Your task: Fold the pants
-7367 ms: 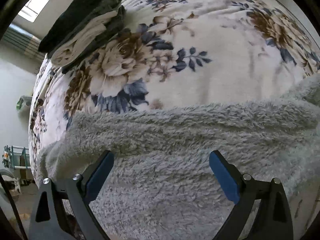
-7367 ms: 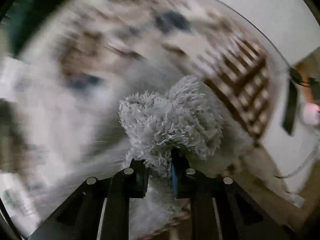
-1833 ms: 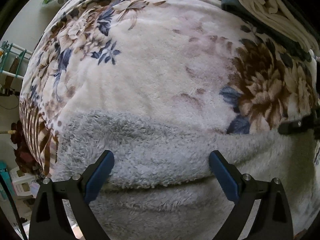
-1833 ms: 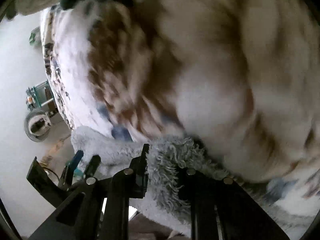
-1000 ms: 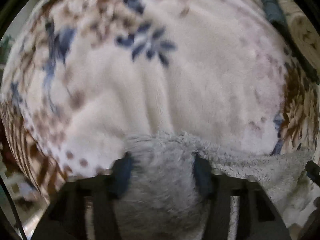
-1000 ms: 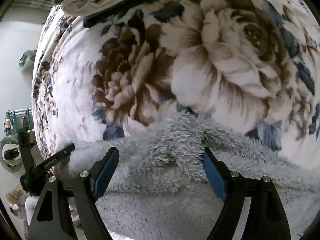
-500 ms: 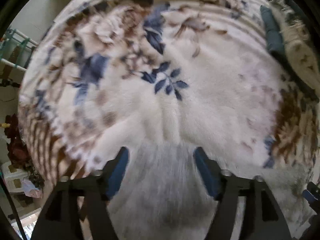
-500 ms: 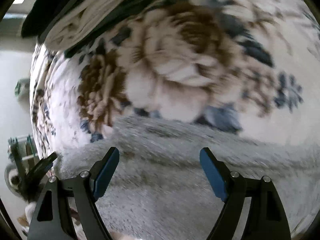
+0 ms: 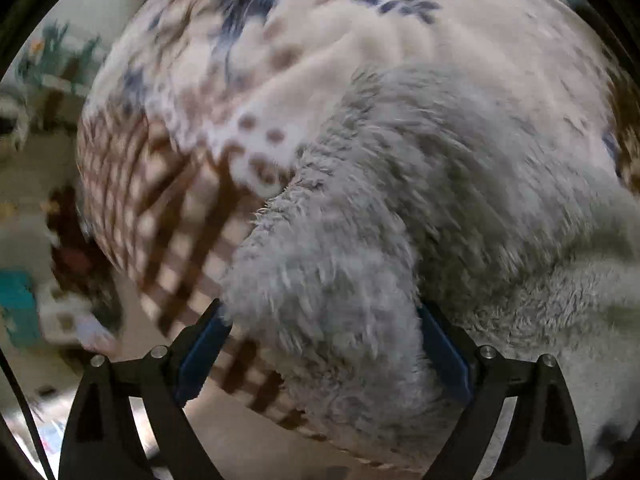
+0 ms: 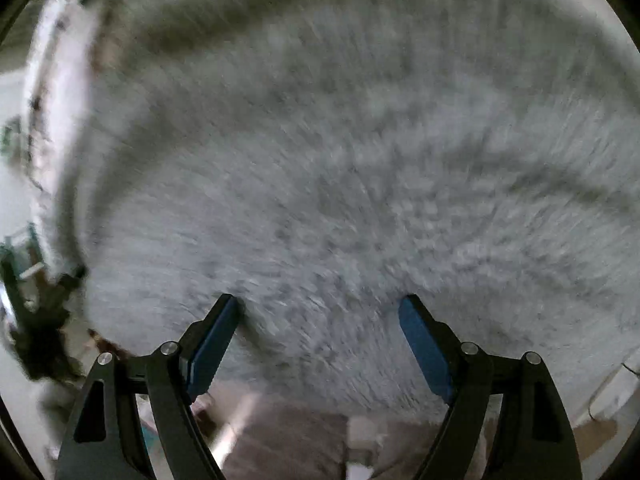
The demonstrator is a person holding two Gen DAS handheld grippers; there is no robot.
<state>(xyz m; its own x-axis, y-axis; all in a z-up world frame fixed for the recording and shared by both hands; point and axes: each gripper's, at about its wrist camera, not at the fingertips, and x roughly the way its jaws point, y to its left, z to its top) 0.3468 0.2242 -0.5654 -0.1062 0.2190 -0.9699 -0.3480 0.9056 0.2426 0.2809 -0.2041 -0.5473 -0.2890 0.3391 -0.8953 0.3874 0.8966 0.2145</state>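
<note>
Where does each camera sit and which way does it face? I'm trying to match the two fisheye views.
Left wrist: sits on the left gripper, looking along its open fingers at the grey fluffy pants bunched between them, on the floral blanket.
Right wrist: sits on the right gripper, fingers spread, close over blurred grey pile.
Shared: the pants; each shows only its own fingers.

Left wrist view sits behind the left tongs (image 9: 322,334), looking forward and down along the fingers, very near the grey fleece pants (image 9: 420,200), with the floral blanket (image 9: 320,48) beyond and floor at the left edge. Right wrist view sits behind the right tongs (image 10: 320,334), pressed even nearer, fleece pants (image 10: 340,160) filling almost the whole blurred frame. Both views share the pants and a strip of blanket (image 10: 60,80).
</note>
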